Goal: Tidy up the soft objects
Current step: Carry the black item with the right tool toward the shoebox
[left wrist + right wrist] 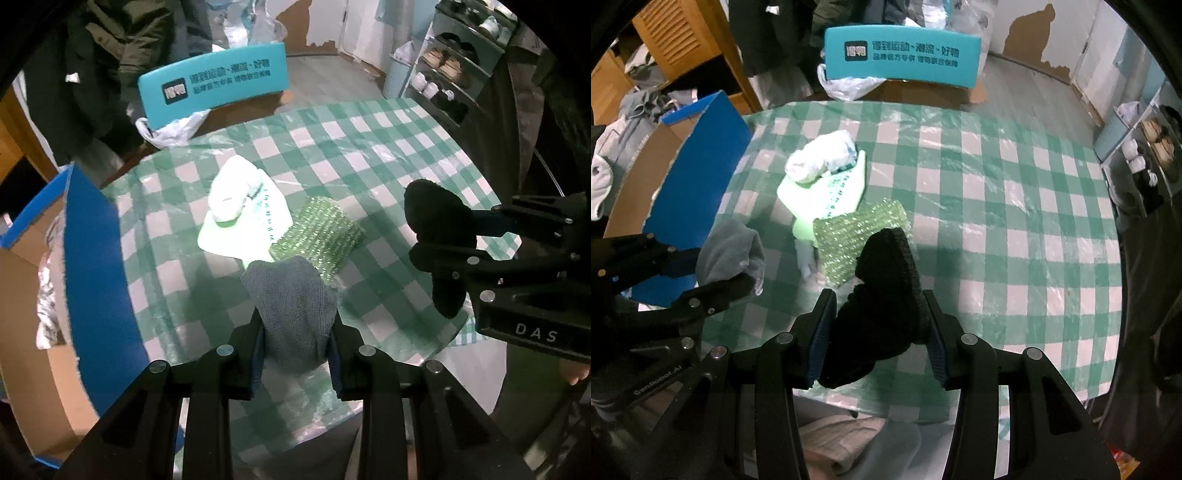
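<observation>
Here, left tool (297, 328) clamps grey cloth (291, 306), right tool (877, 328) clamps black cloth (882, 295), shoe rack (454, 62) left view only.

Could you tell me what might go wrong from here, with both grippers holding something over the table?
The black cloth droops below the right hand-held gripper, so it could snag or slip out. The grey cloth in the left hand-held gripper hangs right above the bubble wrap and might drag it. The blue box sits hard against the table edge and could be knocked.
</observation>
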`<state>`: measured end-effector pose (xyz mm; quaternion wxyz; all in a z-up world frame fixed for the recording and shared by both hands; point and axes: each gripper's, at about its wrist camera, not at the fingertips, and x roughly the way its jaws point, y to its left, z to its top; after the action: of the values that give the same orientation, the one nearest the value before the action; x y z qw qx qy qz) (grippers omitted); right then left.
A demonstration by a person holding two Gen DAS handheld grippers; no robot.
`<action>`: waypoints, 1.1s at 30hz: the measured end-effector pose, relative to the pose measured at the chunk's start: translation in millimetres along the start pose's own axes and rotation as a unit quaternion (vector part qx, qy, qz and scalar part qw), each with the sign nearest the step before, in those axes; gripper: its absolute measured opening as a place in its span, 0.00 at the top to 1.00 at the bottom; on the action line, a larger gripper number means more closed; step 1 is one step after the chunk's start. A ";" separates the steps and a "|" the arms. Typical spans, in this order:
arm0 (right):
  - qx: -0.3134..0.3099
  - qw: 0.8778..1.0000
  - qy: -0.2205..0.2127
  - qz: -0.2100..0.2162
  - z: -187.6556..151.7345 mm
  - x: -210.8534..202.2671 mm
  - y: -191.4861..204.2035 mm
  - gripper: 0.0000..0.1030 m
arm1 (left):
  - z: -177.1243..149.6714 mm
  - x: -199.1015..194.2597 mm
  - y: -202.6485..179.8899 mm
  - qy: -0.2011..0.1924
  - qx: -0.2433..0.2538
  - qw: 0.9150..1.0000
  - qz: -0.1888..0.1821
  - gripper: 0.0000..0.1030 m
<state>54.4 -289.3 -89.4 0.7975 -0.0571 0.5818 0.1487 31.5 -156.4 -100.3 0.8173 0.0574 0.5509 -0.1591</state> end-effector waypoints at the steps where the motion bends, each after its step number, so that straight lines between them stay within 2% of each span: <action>1: -0.002 1.000 -0.002 0.000 0.9 -1.5 1.8 0.56 | -0.7 -2.5 1.5 -0.002 0.000 1.000 0.000 0.72; 14: -0.039 0.999 -0.033 0.011 15.1 -28.9 37.9 0.56 | -1.2 -34.3 33.9 -0.033 -0.022 0.999 0.006 0.72; 33: -0.080 0.995 -0.047 0.040 39.6 -39.9 96.7 0.56 | -9.6 -72.8 82.0 -0.067 -0.053 0.996 0.025 0.72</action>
<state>50.0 -193.8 -31.2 0.8102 -0.0901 0.5319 0.2293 24.6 -62.1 -43.8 0.8581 0.0167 0.5008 -0.1123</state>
